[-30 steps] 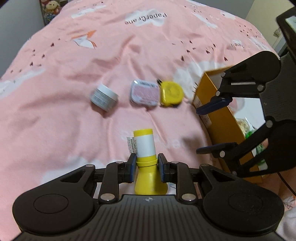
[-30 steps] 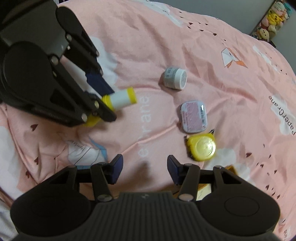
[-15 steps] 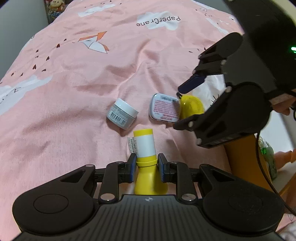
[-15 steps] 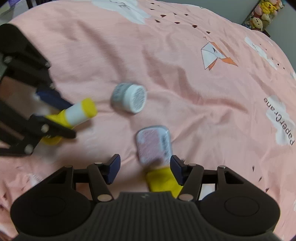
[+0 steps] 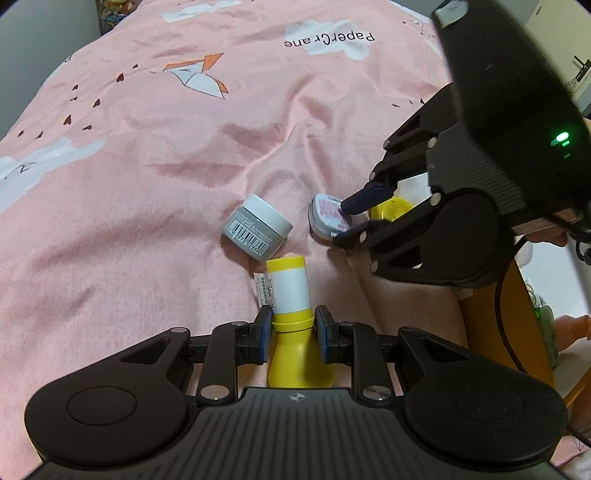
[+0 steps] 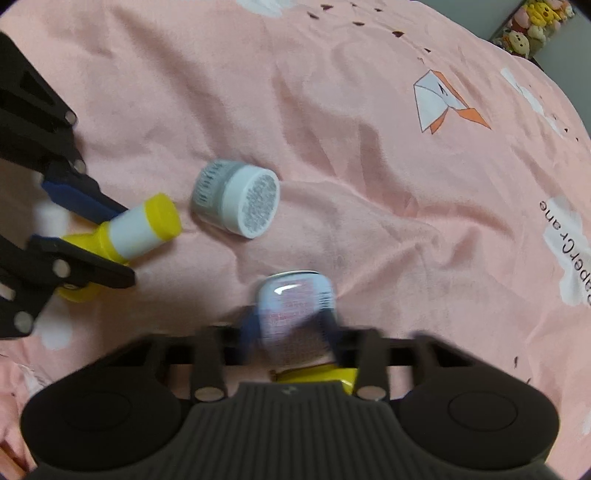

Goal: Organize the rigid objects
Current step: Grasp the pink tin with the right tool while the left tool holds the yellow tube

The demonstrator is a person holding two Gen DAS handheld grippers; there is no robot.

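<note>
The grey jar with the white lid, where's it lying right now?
The grey jar lies on its side on the pink blanket, between the yellow tube and the pink tin.

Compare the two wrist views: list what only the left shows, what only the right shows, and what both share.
Left wrist only: the orange box at the right edge, and the barcode on the grey jar. Right wrist only: plush toys in the far corner, and the jar's printed lid face. Both: the yellow bottle clamped in the left gripper, the pink tin between the right gripper's fingers, and the pink blanket.
</note>
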